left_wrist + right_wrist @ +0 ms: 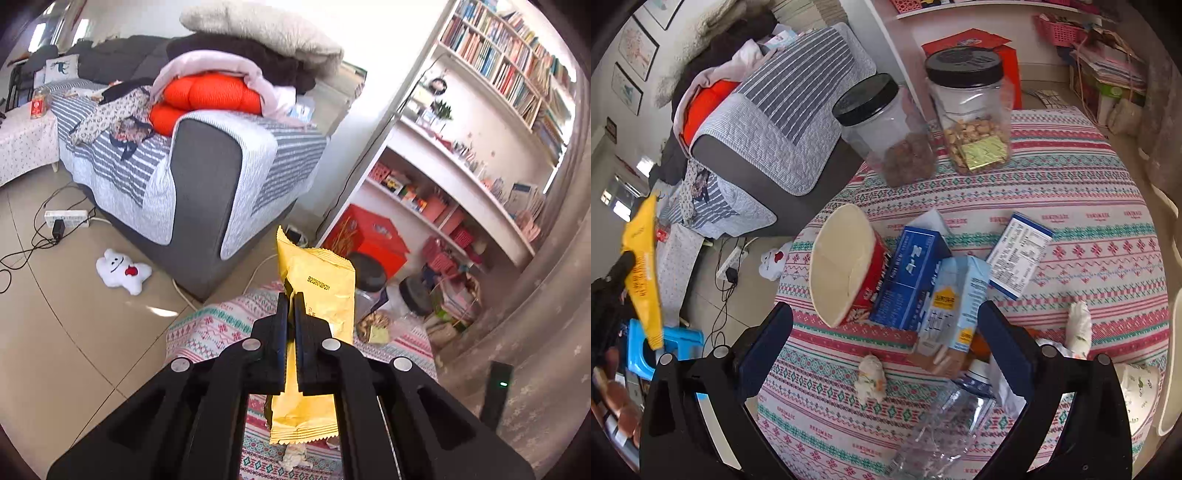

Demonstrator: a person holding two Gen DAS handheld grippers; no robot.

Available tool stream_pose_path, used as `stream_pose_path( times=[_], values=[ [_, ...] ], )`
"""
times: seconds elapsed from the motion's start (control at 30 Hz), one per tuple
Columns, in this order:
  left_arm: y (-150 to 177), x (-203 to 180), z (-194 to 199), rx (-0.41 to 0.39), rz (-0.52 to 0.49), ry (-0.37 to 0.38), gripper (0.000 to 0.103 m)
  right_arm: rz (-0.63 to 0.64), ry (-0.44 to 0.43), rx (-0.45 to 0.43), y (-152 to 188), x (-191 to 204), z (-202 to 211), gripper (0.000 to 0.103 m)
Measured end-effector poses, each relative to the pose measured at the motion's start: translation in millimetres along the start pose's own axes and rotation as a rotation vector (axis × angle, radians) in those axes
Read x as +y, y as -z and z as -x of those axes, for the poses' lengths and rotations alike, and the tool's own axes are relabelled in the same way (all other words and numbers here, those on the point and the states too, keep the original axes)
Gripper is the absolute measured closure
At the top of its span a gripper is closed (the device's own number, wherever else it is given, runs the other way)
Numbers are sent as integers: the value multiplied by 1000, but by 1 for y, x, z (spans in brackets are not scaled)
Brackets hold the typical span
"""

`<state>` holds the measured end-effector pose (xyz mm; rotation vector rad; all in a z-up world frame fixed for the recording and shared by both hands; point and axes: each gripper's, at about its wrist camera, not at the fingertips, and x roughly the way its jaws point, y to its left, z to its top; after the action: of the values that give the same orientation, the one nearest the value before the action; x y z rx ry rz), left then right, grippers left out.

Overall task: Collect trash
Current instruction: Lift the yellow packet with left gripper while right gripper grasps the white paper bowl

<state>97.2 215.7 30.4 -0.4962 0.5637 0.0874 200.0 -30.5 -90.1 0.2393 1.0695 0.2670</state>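
Yellow crinkled foil wrapper (317,295), flat with serrated ends, sits pinched in the closed left claw (290,299); the right claw (886,332) gapes wide, empty, above boxy cartons (945,295).

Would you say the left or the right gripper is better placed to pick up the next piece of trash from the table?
Right. The right gripper is open above the cartons, while the left gripper is shut on the yellow wrapper.
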Motion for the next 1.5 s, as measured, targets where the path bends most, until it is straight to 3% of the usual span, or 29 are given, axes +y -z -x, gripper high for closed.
stream_pose_path(
  times=[0.2,0.4,0.77,0.8,0.83,0.87,0.93,1.17,1.5],
  values=[
    [-9,17,0,9,15,-6,100,83,69,78,-31,38,-54,7],
    [-12,33,3,12,51,5,100,115,218,97,-42,67,-86,7],
    [-8,38,-3,43,54,-10,100,140,273,207,-39,67,-131,7],
    [-8,38,-4,45,54,-11,100,147,266,214,-37,66,-133,13],
    [-8,38,-5,46,53,-12,100,159,258,209,-35,66,-134,32],
    [-8,39,-5,47,53,-14,100,182,254,195,-33,67,-132,35],
    [-8,39,-6,50,53,-19,100,207,225,176,-33,69,-127,50],
    [-6,43,-13,72,62,-22,100,145,136,56,-47,65,-85,54],
    [3,22,-24,100,37,11,100,109,82,-186,-64,51,4,54]
  ],
)
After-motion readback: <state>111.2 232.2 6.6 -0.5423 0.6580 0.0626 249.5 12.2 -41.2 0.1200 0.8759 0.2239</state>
